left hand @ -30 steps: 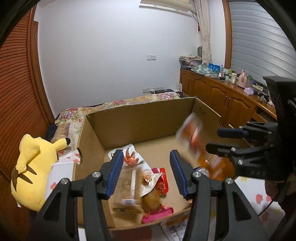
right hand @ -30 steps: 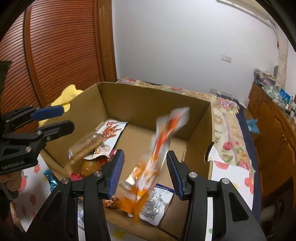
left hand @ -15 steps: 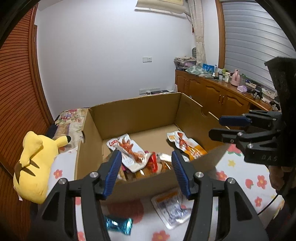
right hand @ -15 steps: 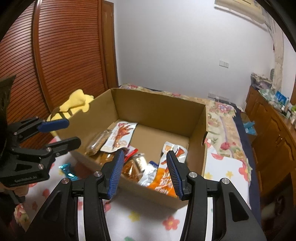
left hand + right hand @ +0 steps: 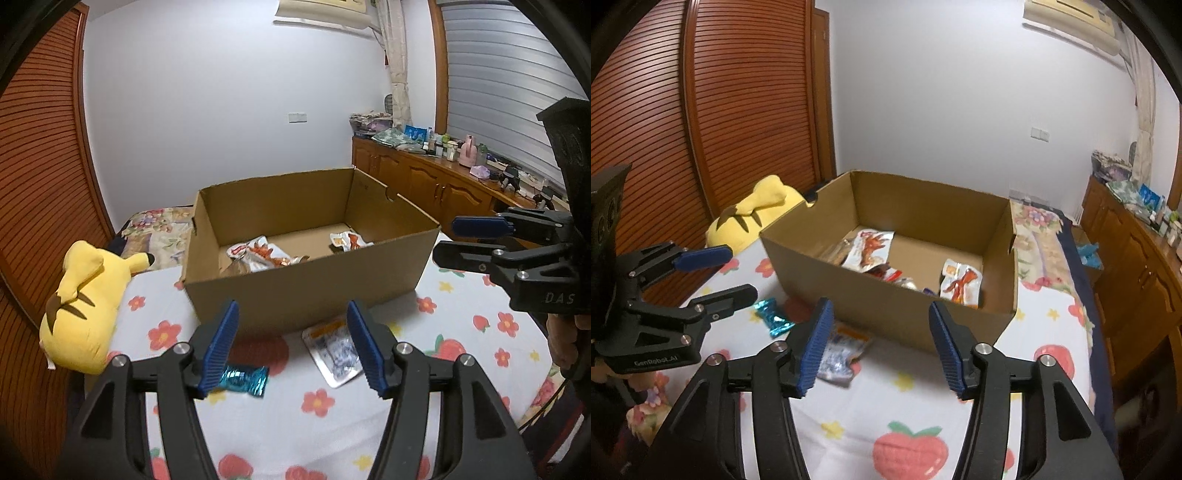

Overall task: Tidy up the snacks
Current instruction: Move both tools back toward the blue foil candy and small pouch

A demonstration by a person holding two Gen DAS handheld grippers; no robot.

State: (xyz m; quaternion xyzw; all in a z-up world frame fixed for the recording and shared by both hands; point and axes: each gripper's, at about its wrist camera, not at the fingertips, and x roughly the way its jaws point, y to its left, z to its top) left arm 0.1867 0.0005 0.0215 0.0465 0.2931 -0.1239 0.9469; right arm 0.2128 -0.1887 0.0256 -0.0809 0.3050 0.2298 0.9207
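Left gripper (image 5: 291,343), jaws just widening, empty: shiny blue foil candy (image 5: 242,380) at its 8 o'clock. Right gripper (image 5: 879,347), likewise widening, empty: flat silver-and-orange snack pouch (image 5: 842,350) at 9 o'clock. Open brown cardboard box (image 5: 886,310) at 12. Risk: 2 grippers converging on 1 thin pouch, pads skidding.

Brown cardboard box (image 5: 306,291); white sheet (image 5: 332,417) printed with red flowers and strawberries; yellow plush toy (image 5: 81,295) with brown stripes; shiny blue candy wrapper (image 5: 245,380); white and orange packet (image 5: 334,350); reddish slatted door (image 5: 738,96); blue pads on black grippers
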